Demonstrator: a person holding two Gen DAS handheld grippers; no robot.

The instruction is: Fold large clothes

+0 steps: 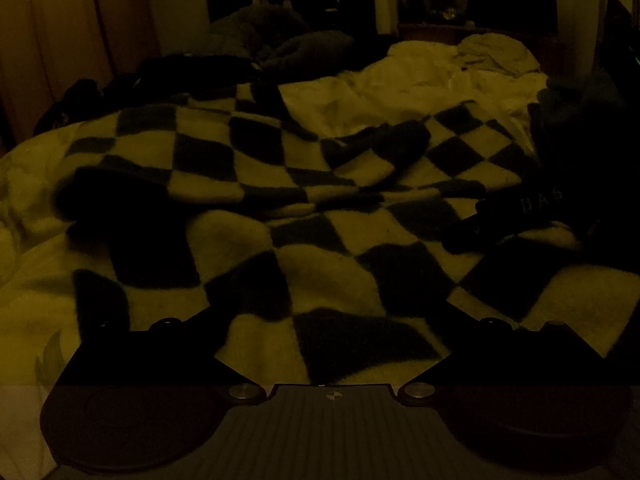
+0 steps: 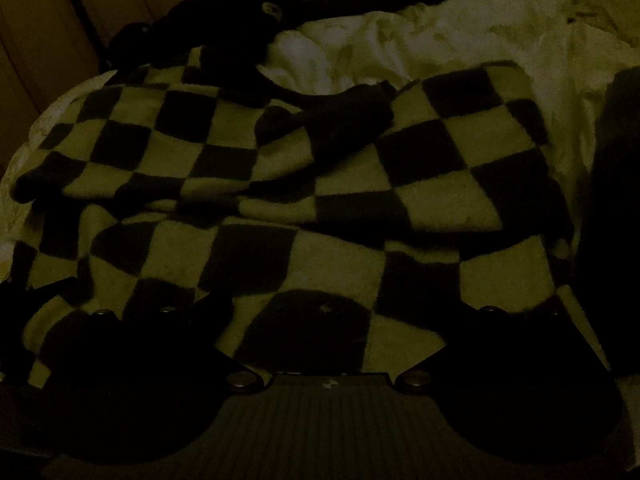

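Observation:
A large checkered garment (image 1: 288,208) in dark and pale squares lies spread and rumpled on a bed, with a fold across its middle; it also fills the right wrist view (image 2: 304,200). My left gripper (image 1: 328,320) is open, its dark fingers (image 1: 168,340) wide apart just above the garment's near edge, holding nothing. My right gripper (image 2: 324,312) is open too, fingers (image 2: 516,336) spread over the near part of the garment. A dark shape at the far left of the right wrist view (image 2: 24,304) may be the other gripper. The light is very dim.
A pale rumpled bedsheet (image 1: 400,80) lies beyond the garment. Dark clothes (image 1: 280,48) are piled at the back left. A dark item with pale letters (image 1: 544,200) sits at the right. A wooden wall (image 1: 48,40) stands left.

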